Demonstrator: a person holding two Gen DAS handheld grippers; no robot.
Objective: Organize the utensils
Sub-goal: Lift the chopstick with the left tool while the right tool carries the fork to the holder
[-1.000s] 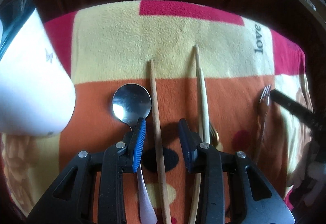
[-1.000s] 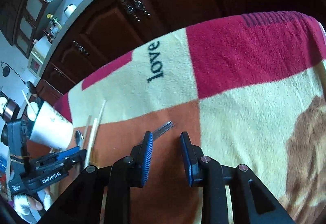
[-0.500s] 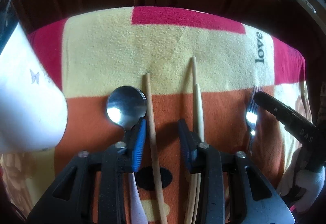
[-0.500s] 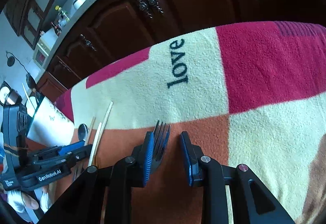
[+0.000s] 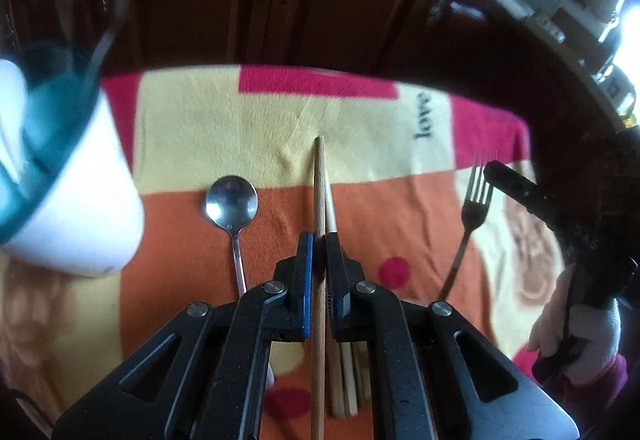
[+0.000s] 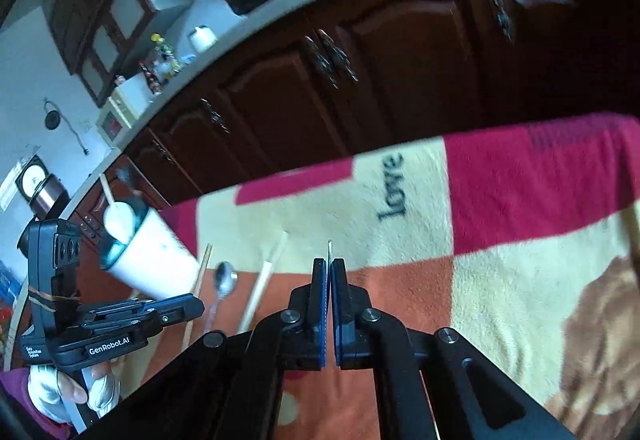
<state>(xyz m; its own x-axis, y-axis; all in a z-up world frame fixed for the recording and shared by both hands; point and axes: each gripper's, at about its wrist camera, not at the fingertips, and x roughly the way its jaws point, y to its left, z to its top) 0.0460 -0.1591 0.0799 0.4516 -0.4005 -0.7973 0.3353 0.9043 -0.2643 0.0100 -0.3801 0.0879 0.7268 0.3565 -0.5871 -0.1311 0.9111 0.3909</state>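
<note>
My left gripper point(image 5: 318, 240) is shut on a brown wooden chopstick point(image 5: 319, 184), which sticks out forward past the fingers. A pale chopstick point(image 5: 330, 208) and more sticks point(image 5: 344, 380) lie on the blanket just below it. A metal spoon point(image 5: 232, 200) lies to their left. My right gripper point(image 6: 329, 268) is shut on a metal fork point(image 6: 329, 246), seen edge-on as a thin sliver. In the left wrist view the right gripper point(image 5: 490, 170) pinches that fork point(image 5: 474, 208) beside its tines. A white cup point(image 5: 80, 208) with a teal inside stands at the left.
A red, cream and orange blanket point(image 5: 400, 216) with the word "love" covers the table. Dark wooden cabinets point(image 5: 320, 0) stand behind its far edge. White-gloved hands point(image 5: 576, 324) hold both grippers. From the right wrist view the left gripper point(image 6: 200, 306) hovers near the cup point(image 6: 152, 260).
Both grippers' jaws closed, the left on the brown chopstick and the right on the fork. Both then rose and tilted up, so more of the cabinets shows.
</note>
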